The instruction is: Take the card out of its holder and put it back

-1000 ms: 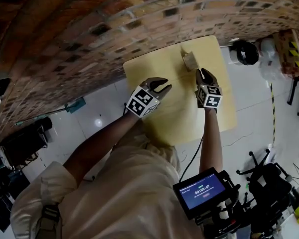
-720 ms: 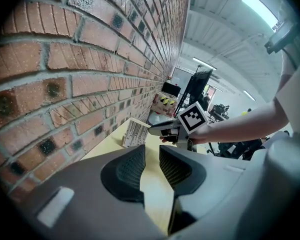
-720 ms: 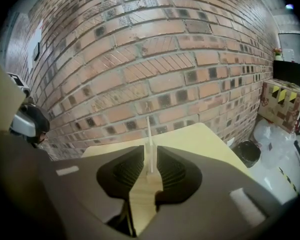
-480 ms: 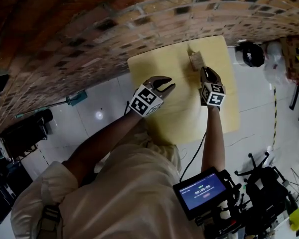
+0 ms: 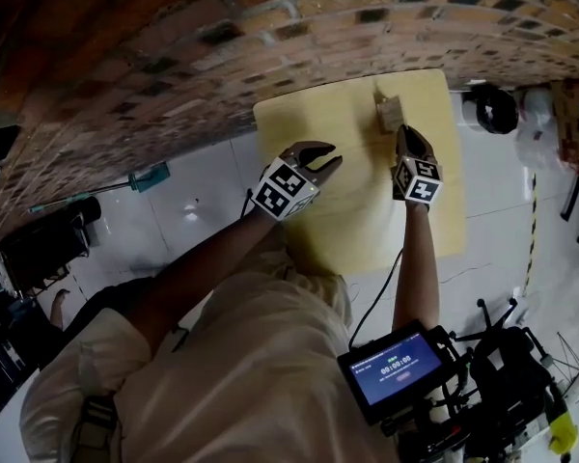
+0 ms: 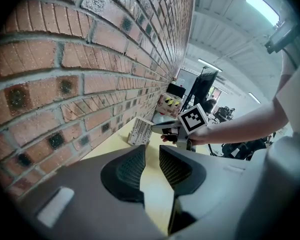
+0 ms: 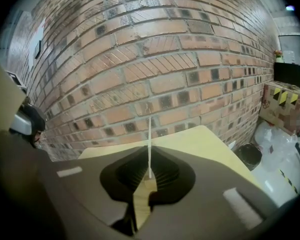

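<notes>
A pale yellow table [image 5: 347,220] stands with its far edge against a brick wall [image 5: 174,66], and near that far edge sits the small card holder [image 5: 390,114], a pale block whose side shows fine stripes in the left gripper view. The right gripper [image 5: 405,135] reaches forward over the table with its tips right at the near side of the holder. In the right gripper view its jaws are together, pinching the card [image 7: 149,129], which shows edge-on as a thin white upright line rising out from between the pads in front of the bricks (the holder itself is hidden behind the jaws there, so no view shows whether the card's lower edge sits in the slot or has come free of it). The left gripper [image 5: 323,157] hangs over the near left part of the table, well apart from the holder and pointing roughly toward it. Its jaws stand apart with a narrow gap, nothing lies between them, and only the bare yellow tabletop shows through the gap. Each gripper carries its cube with black-and-white square markers.
</notes>
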Available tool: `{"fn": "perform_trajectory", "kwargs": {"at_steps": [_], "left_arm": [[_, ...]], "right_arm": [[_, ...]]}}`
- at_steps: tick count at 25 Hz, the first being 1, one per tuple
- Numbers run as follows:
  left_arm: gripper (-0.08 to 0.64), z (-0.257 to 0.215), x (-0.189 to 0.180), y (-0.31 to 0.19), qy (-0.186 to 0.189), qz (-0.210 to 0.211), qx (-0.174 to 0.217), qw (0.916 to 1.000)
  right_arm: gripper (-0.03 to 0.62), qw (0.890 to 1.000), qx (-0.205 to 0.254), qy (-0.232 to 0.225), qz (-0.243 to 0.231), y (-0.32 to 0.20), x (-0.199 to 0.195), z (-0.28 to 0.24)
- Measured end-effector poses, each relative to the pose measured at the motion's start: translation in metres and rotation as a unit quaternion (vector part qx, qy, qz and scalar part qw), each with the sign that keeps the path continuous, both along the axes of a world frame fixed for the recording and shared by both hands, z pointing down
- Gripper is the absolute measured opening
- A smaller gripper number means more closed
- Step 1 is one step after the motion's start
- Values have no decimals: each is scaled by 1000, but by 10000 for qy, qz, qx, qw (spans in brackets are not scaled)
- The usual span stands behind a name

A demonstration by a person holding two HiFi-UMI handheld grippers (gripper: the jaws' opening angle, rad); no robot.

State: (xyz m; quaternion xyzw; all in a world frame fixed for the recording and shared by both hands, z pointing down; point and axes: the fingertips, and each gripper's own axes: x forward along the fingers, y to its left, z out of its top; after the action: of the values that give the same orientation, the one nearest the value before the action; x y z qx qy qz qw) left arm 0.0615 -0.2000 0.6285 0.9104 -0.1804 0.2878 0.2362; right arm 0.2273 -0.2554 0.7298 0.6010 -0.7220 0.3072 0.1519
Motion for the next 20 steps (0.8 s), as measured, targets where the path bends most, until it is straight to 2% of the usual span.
{"fn": "perform_trajectory", "kwargs": {"at_steps": [4,20], "left_arm": [[109,-4,0,-4,21,-6,90,10000],[108,-23,4,8,78,-63,300,9995]], "right_arm": [[14,9999,143,66,16,-11,1,-9],[12,9974,639,99,312,4,19,-59]]}}
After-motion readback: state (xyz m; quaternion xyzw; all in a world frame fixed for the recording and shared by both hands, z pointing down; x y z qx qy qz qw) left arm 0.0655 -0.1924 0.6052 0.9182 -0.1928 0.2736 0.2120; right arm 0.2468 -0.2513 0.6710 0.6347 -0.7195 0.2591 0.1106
